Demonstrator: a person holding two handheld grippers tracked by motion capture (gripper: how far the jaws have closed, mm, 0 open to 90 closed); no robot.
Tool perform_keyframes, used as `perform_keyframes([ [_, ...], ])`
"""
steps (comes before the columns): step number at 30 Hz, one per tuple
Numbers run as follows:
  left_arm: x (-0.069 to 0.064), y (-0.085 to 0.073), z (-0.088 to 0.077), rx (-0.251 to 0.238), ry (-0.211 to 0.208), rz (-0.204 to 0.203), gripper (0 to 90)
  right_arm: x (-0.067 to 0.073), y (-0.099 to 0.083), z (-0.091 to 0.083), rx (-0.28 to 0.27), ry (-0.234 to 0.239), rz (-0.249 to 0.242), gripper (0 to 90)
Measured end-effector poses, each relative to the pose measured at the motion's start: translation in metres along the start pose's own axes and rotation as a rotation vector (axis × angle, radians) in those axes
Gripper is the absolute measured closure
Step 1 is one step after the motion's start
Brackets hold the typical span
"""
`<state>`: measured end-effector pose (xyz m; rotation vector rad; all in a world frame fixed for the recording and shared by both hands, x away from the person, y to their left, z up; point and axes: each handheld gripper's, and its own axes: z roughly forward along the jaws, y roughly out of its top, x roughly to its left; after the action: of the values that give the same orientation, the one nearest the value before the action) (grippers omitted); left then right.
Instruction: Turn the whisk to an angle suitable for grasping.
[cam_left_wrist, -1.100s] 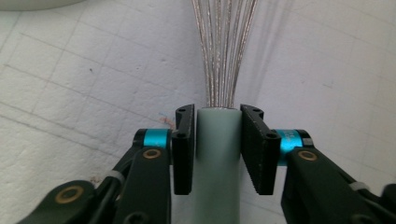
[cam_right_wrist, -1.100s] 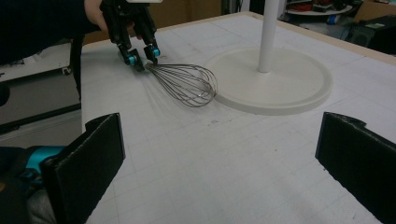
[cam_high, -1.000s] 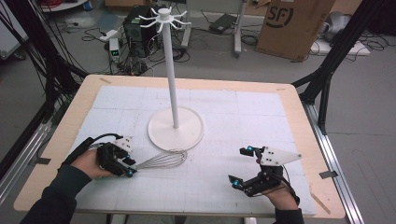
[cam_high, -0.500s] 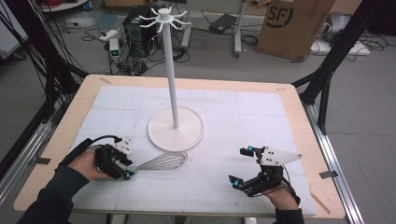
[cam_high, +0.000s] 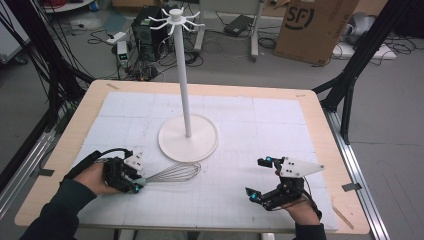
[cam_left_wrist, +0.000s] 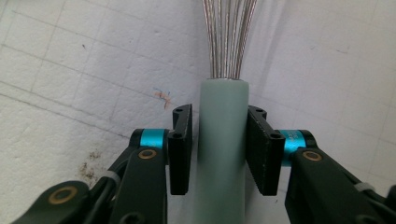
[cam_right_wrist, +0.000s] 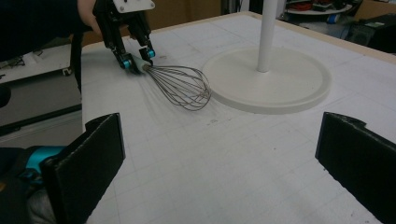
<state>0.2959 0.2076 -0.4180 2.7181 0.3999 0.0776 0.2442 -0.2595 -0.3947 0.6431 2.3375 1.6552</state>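
A white padded mat (cam_high: 280, 125) marked with a faint grid is spread over a wooden table (cam_high: 320, 115). Near the middle of the mat a white stand (cam_high: 187, 136) is seen, made of a round flat base and a tall thin pole topped with short hooks.

A metal whisk (cam_high: 172, 173) is laid flat on the mat just in front of the stand's base, on the side nearest the person. Its wire loops are pointed toward the base and lie close to its rim; whether they touch it cannot be told. Its pale green handle (cam_left_wrist: 222, 140) is pointed away from the stand, toward the left edge of the table.

The handle is flanked by the left gripper (cam_high: 134, 181), which is held low over the mat to the left of the stand's base, well in front of it. In the left gripper view the handle is seen running straight up between the two black jaws, which have just been closing and are now clamped on it, one pad pressed against each side. The wire loops are fanned out beyond the jaw tips.

The right gripper (cam_high: 259, 176) is held over the mat to the right of the stand's base and nearer the person, well apart from the whisk. Its jaws are spread wide, with nothing between them. In the right gripper view the whisk, the stand's base and the left gripper are seen beyond its open jaws.
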Motion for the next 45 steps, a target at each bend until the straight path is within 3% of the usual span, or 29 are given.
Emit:
perform_keyframes([
  [3,-0.002,0.002,-0.001,0.020,0.018,0.030,68.9,0.000,0.000,0.000,0.001,0.002,-0.001,0.0],
  [15,-0.004,0.002,-0.001,-0.009,0.010,0.061,69.7,-0.001,-0.001,-0.003,-0.005,-0.004,0.003,0.1],
  [18,-0.005,0.003,-0.004,-0.036,0.026,0.057,69.6,-0.002,-0.001,-0.004,-0.009,-0.005,0.005,0.1],
  [25,-0.009,0.010,-0.010,-0.090,0.001,0.042,69.6,-0.002,-0.001,-0.004,-0.011,-0.009,0.003,0.1],
  [35,-0.021,0.044,-0.010,-0.085,-0.048,0.093,69.5,-0.002,0.001,-0.007,-0.021,-0.010,0.001,0.0],
  [45,-0.027,0.080,-0.004,-0.118,-0.051,0.128,69.5,-0.003,0.003,-0.018,-0.051,-0.021,-0.002,0.1],
])
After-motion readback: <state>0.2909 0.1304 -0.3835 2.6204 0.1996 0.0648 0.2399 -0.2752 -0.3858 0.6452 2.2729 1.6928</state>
